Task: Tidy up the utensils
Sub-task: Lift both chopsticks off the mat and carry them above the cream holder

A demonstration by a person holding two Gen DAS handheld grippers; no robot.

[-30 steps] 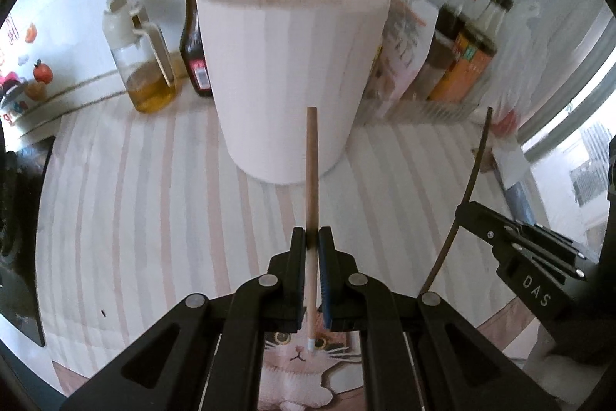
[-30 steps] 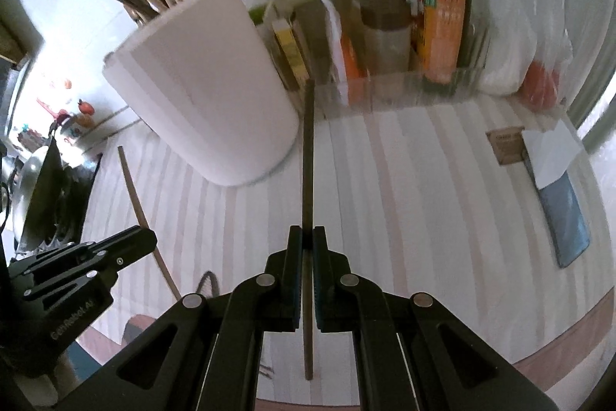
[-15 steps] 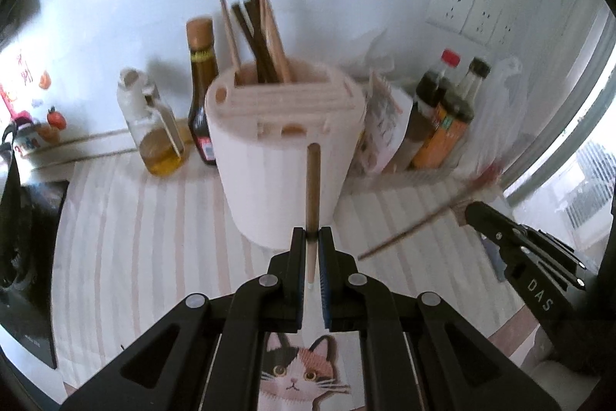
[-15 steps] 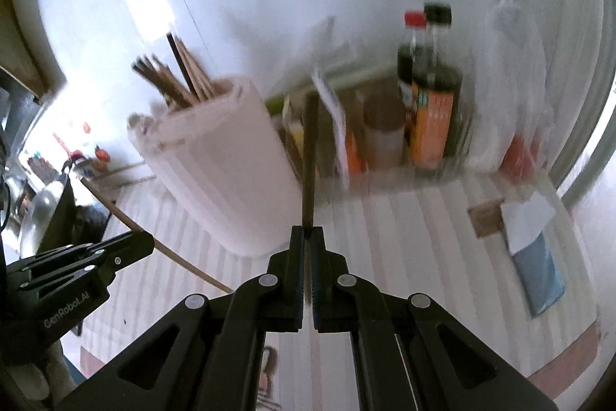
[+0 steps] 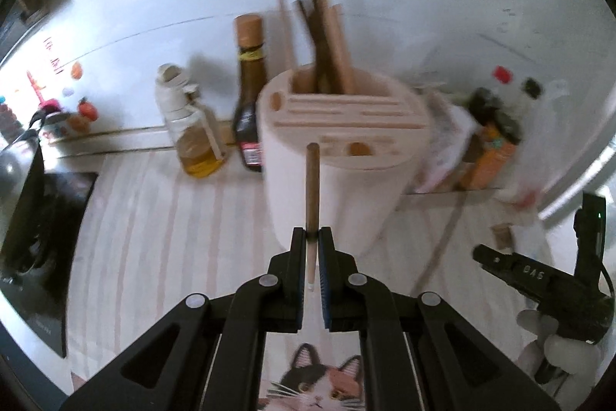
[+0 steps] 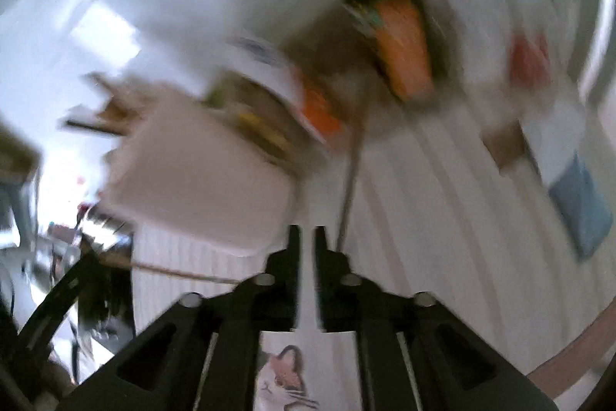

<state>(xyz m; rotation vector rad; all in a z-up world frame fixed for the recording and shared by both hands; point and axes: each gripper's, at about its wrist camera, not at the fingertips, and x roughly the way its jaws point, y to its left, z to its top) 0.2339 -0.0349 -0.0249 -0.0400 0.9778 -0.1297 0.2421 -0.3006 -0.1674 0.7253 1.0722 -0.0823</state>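
Observation:
My left gripper [image 5: 312,237] is shut on a light wooden chopstick [image 5: 312,187] that points up in front of the pale round utensil holder [image 5: 342,172]. Several chopsticks [image 5: 327,41] stand in the holder's back slot. My right gripper shows at the right of the left wrist view [image 5: 485,253]. The right wrist view is badly blurred: my right gripper [image 6: 306,237] has a narrow gap between its fingers, and a dark chopstick [image 6: 352,176] lies just right of them, not between them. The holder also shows there [image 6: 200,172].
An oil jug [image 5: 188,130] and a dark sauce bottle [image 5: 250,95] stand left of the holder. Bottles and packets [image 5: 492,137] fill a tray to its right. A black stove [image 5: 34,237] is at the left edge. A cat-print mat [image 5: 319,380] lies below my fingers.
Both grippers have risen, so the holder's top now shows. The dark chopstick has left the right gripper's fingers and lies beside them. The right view swings fast and blurs.

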